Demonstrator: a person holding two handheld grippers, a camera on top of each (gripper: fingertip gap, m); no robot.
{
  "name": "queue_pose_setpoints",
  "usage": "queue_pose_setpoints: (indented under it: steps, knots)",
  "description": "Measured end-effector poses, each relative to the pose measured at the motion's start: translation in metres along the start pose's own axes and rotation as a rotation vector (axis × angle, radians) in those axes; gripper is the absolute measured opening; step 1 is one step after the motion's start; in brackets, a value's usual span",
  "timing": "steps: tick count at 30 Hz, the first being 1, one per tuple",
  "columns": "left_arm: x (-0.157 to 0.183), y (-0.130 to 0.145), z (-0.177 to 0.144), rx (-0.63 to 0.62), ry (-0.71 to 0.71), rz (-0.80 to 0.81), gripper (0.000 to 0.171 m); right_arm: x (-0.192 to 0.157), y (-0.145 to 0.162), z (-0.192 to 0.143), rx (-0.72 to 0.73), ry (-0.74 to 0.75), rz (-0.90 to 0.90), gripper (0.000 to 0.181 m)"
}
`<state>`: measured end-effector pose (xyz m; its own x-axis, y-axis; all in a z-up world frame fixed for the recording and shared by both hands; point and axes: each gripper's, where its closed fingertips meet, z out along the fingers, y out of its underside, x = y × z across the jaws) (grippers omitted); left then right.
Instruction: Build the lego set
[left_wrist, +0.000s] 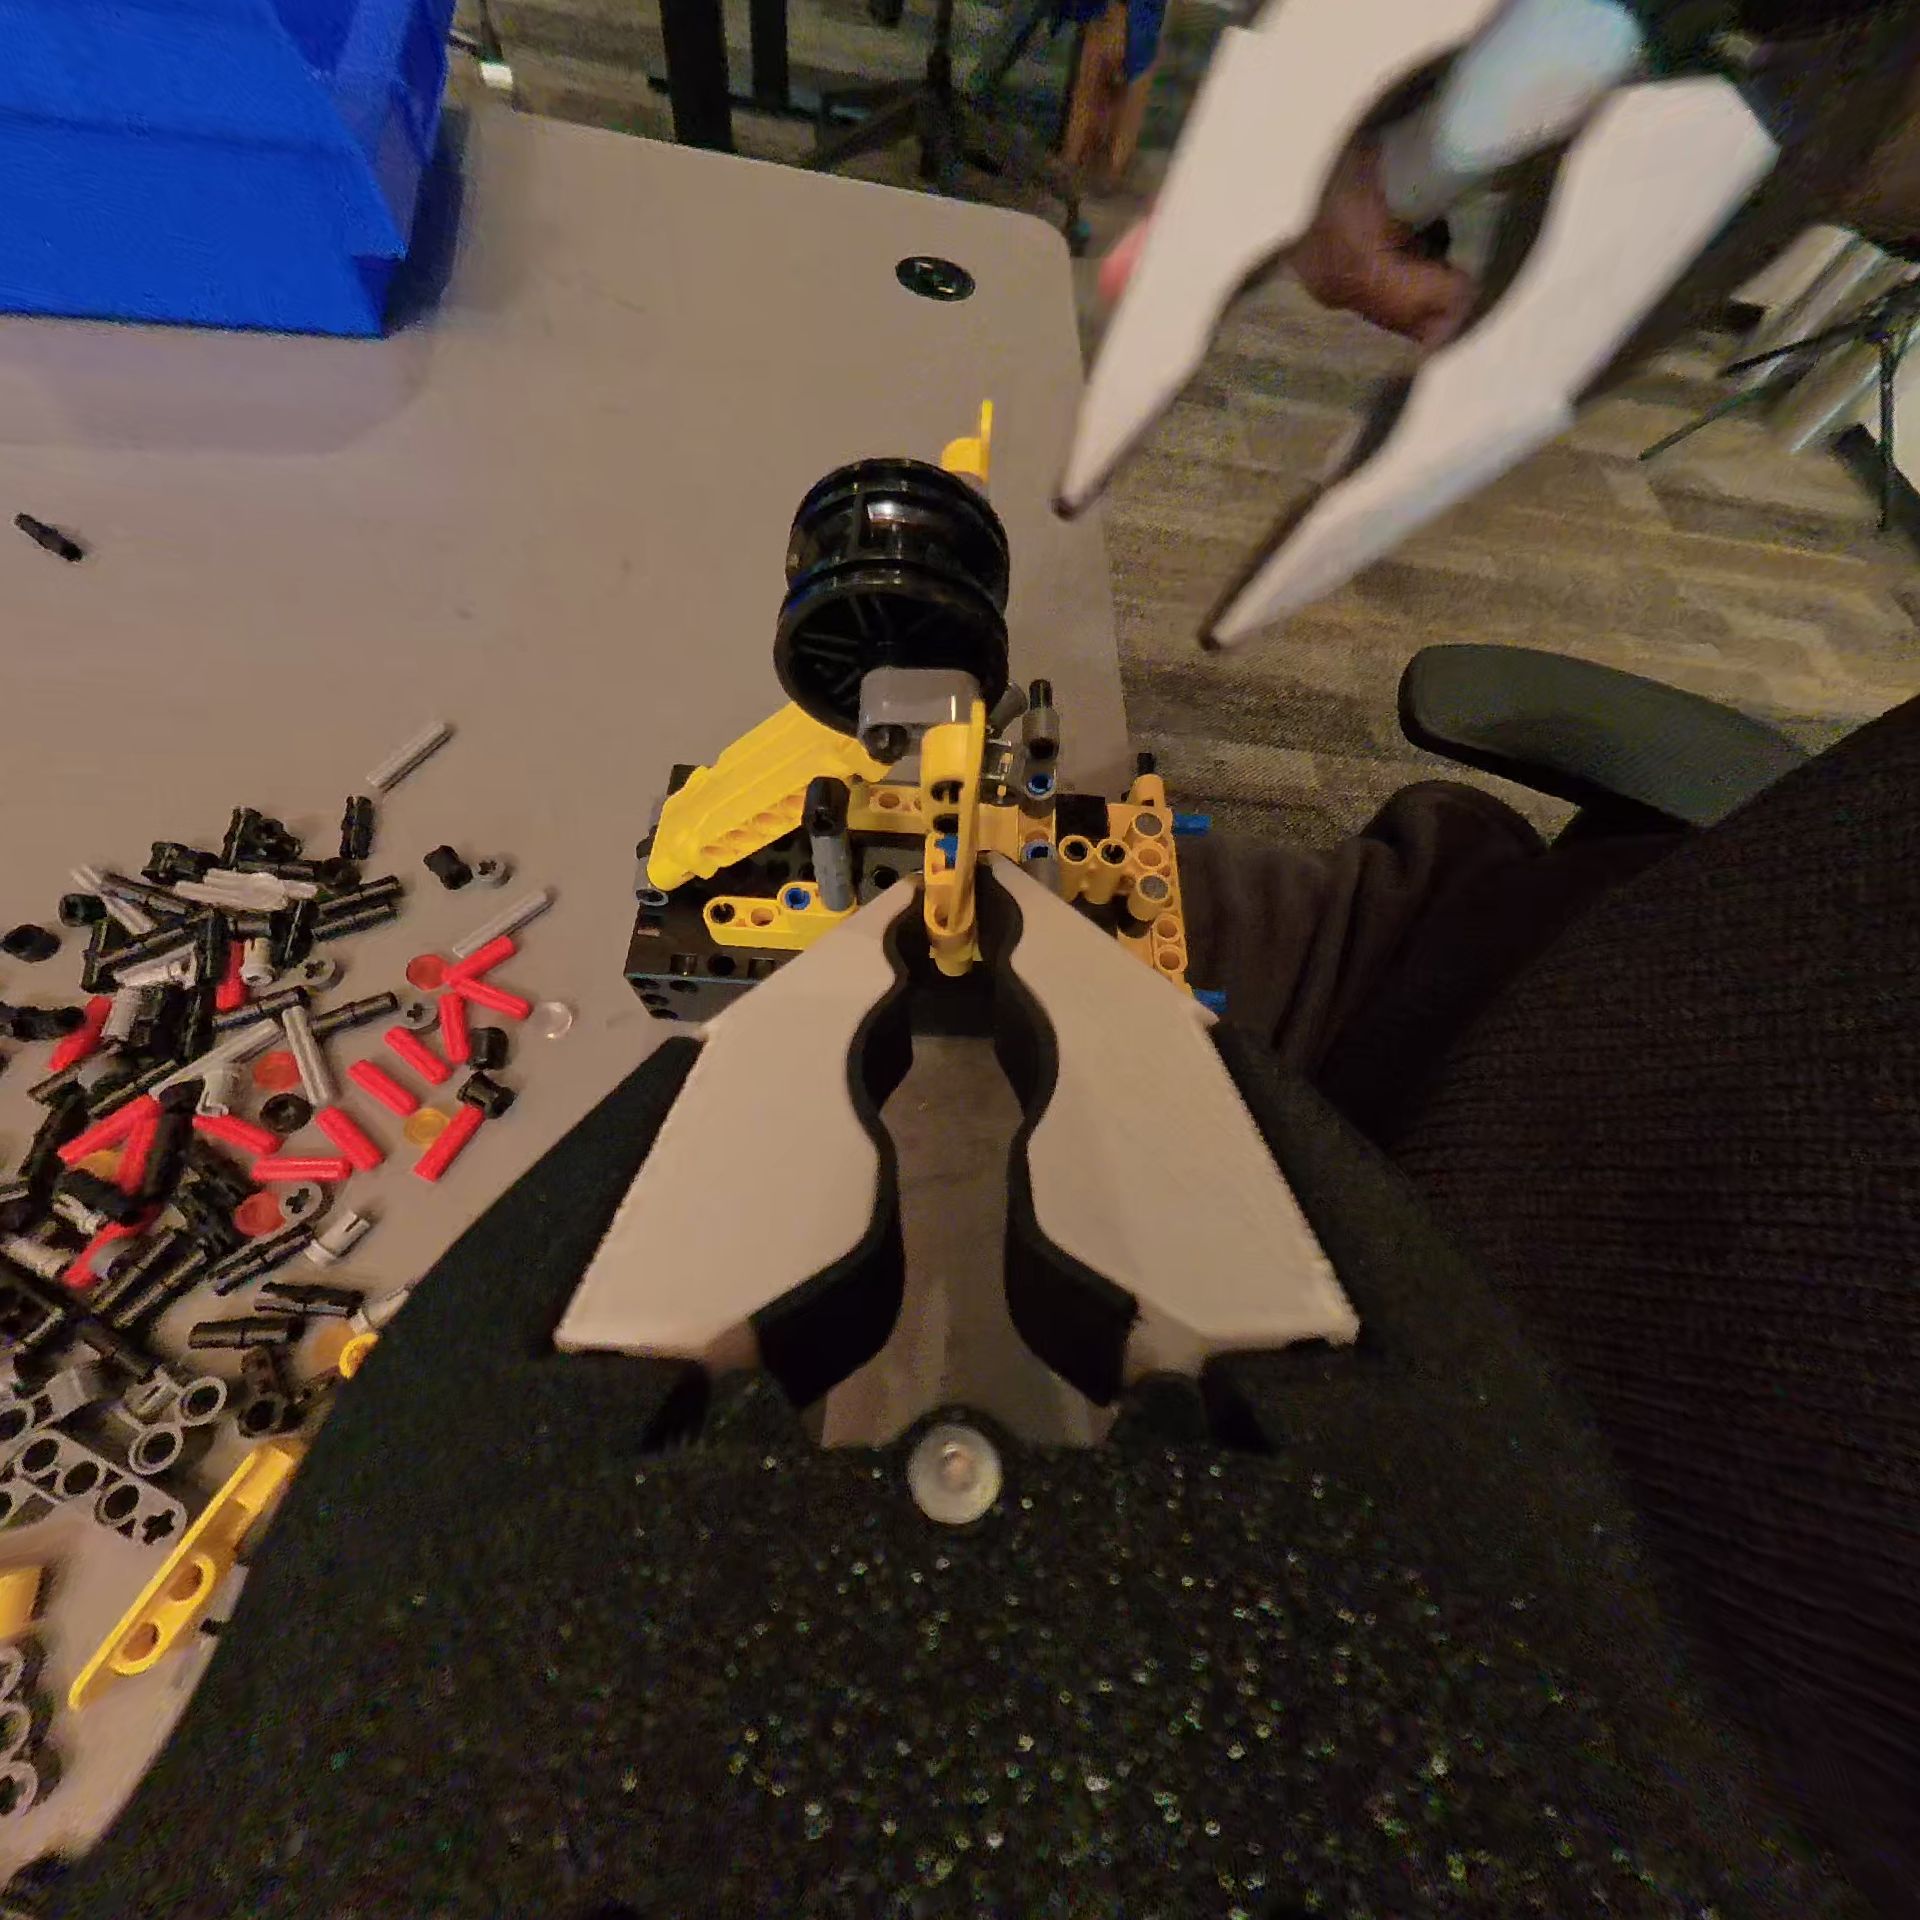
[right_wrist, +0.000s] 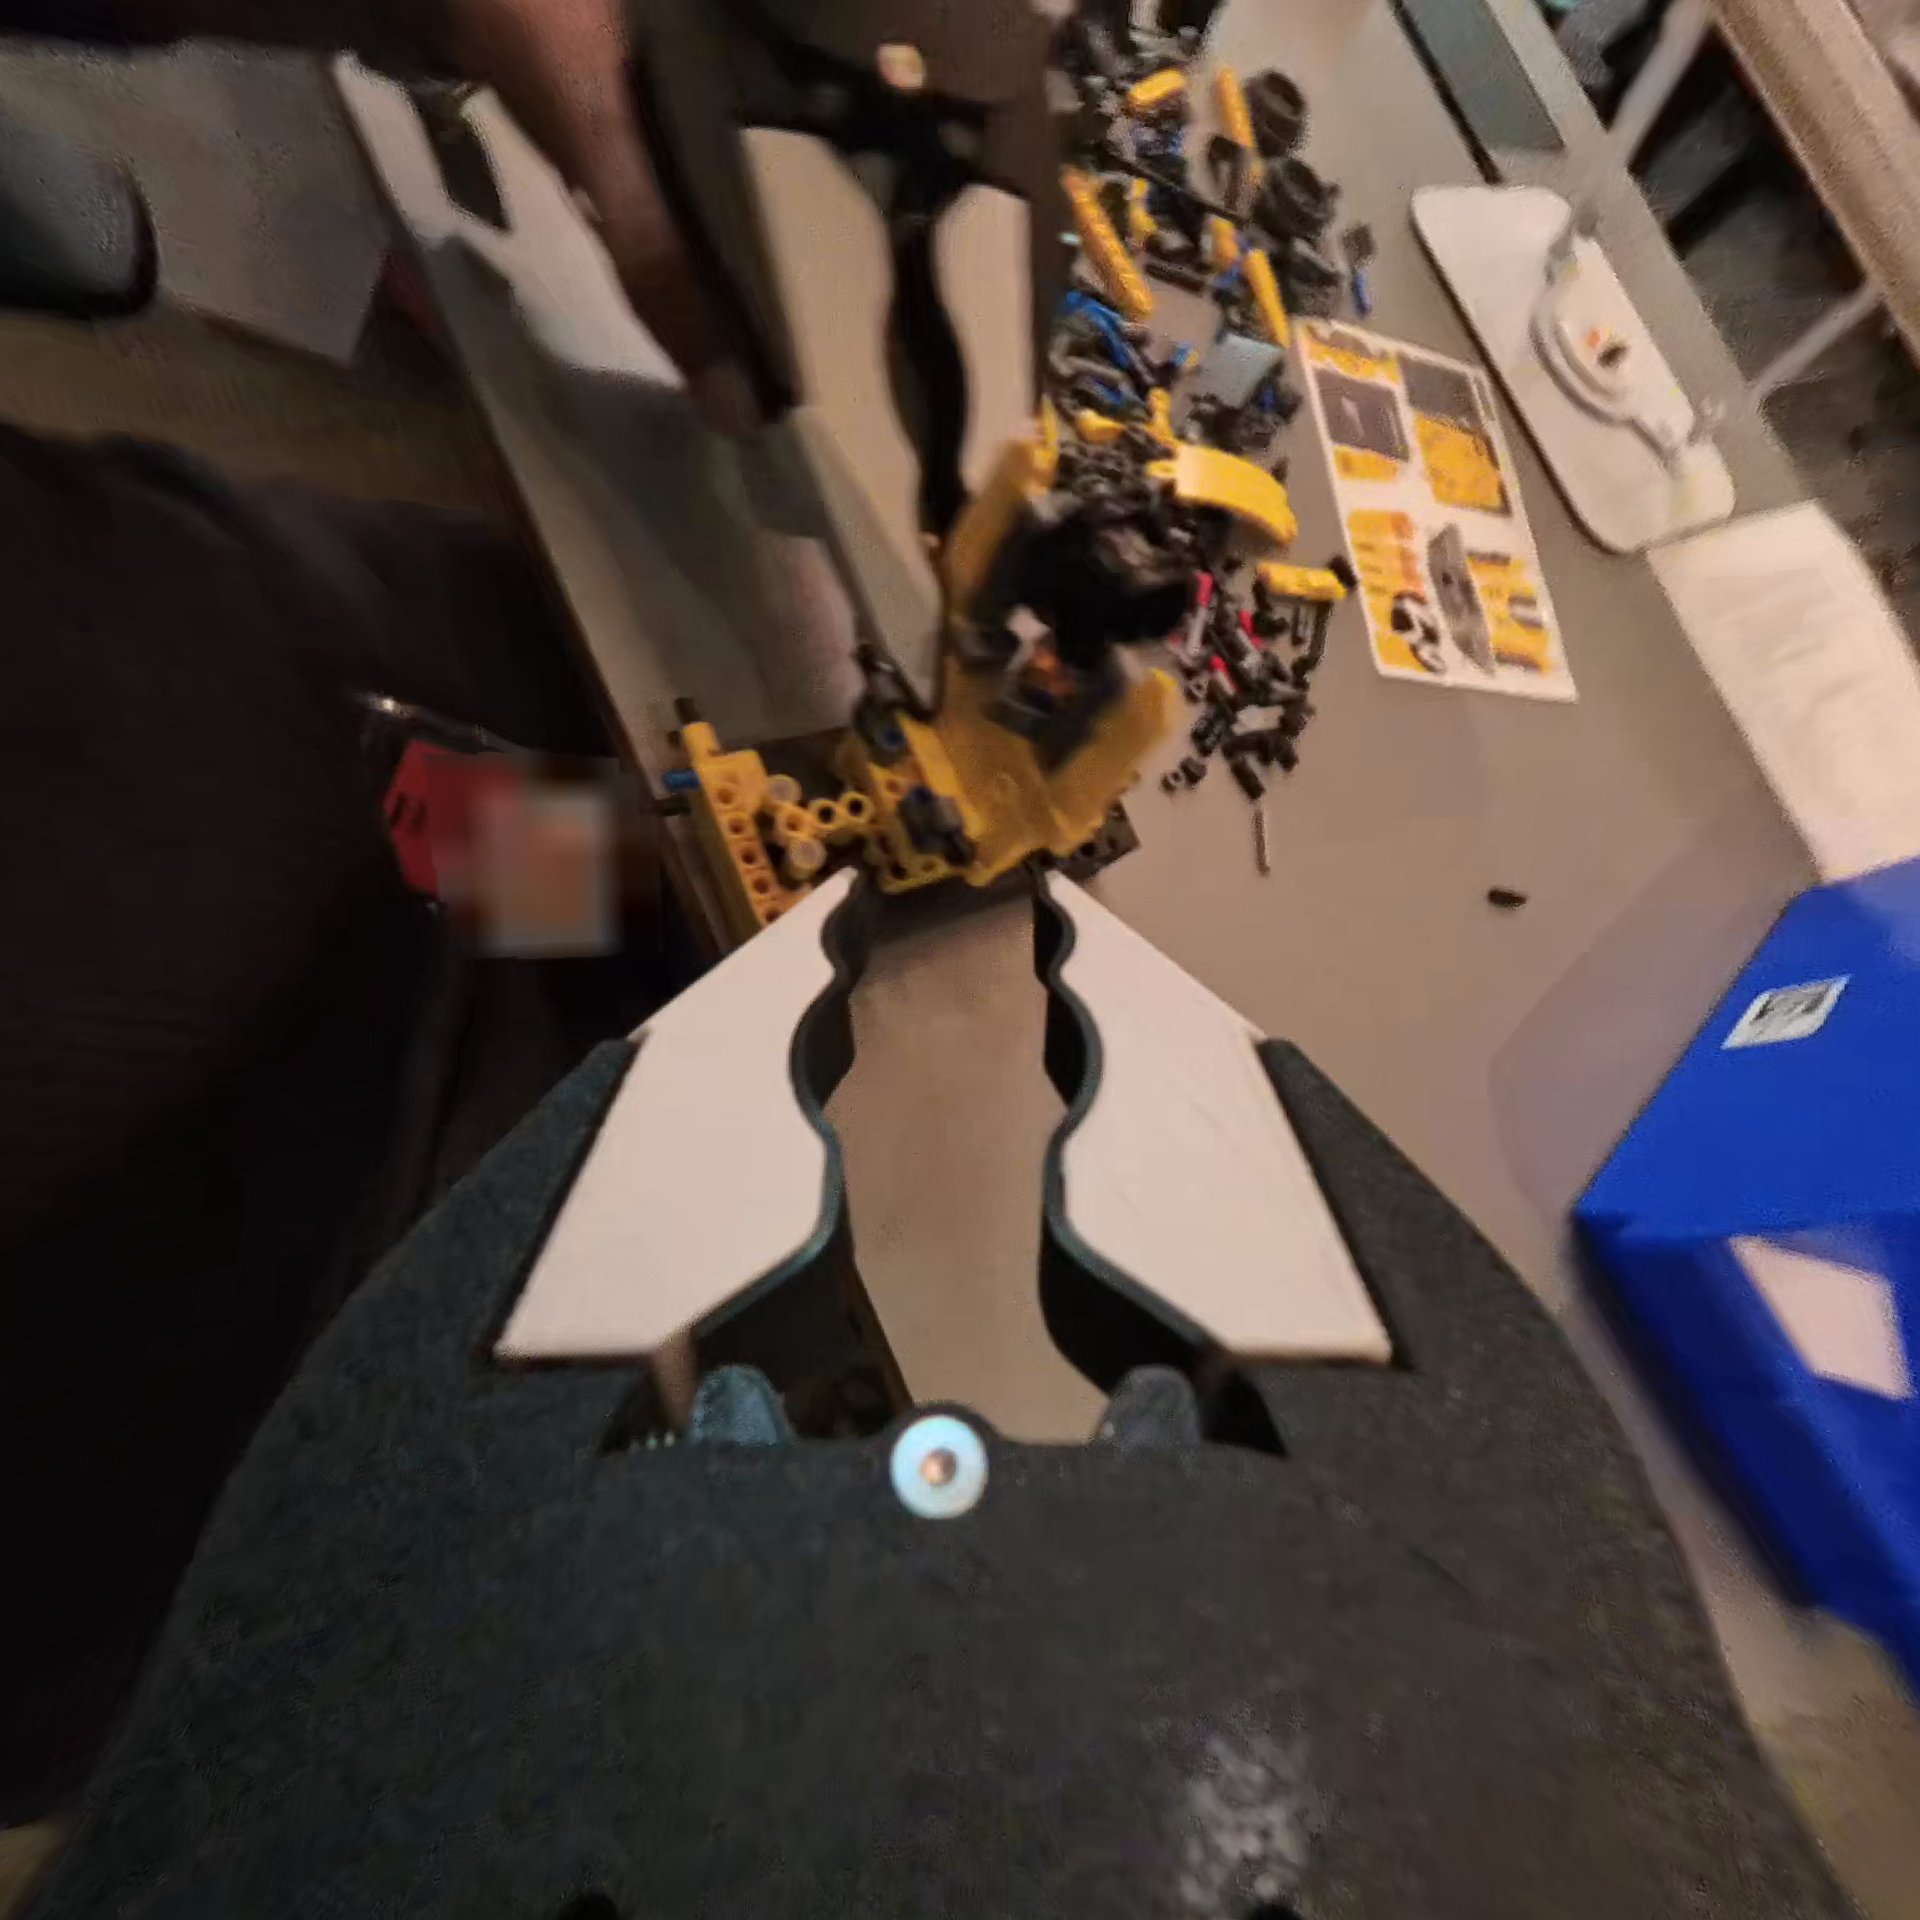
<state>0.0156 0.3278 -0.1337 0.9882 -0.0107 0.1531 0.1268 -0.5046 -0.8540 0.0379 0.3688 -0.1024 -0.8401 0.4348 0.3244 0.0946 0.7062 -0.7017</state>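
A yellow and black brick model with a black wheel on top stands at the grey table's right edge. My left gripper is shut on a thin yellow curved piece that stands up from the model's near side. My right gripper hangs open and empty in the air, up and to the right of the wheel. In the blurred right wrist view the right gripper is open with its tips just short of the model, and the left gripper's fingers reach in from above.
A pile of loose black, red and grey pins and beams lies left of the model. A blue bin stands at the far left. A person's dark sleeve and a chair armrest are at the right. A printed sheet lies past the model. My hands' fingertips stand some 6 cm from each other.
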Motion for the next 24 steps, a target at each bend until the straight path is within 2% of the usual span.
queue_pose_setpoints:
  steps: [4, 7, 9, 17, 20, 24]
  knots:
    - [0.000, -0.003, 0.005, 0.000, -0.052, -0.025, 0.008, -0.021, 0.005, 0.016, -0.145, -0.018, -0.187, 0.046]
    - [0.000, -0.004, 0.008, -0.003, -0.080, -0.032, 0.008, -0.013, 0.019, 0.027, -0.259, 0.004, -0.310, 0.048]
    - [0.000, -0.005, 0.008, -0.001, -0.088, -0.041, 0.008, -0.011, 0.020, 0.029, -0.286, -0.023, -0.349, 0.047]
    - [-0.001, -0.007, 0.011, -0.004, -0.101, -0.066, 0.008, -0.015, 0.016, 0.031, -0.367, -0.161, -0.393, 0.045]
    - [-0.002, -0.007, 0.012, 0.000, -0.106, -0.068, 0.008, -0.012, 0.020, 0.031, -0.429, -0.166, -0.417, 0.043]
    - [-0.002, -0.008, 0.014, 0.003, -0.099, -0.066, 0.008, -0.012, 0.021, 0.028, -0.501, -0.221, -0.322, 0.045]
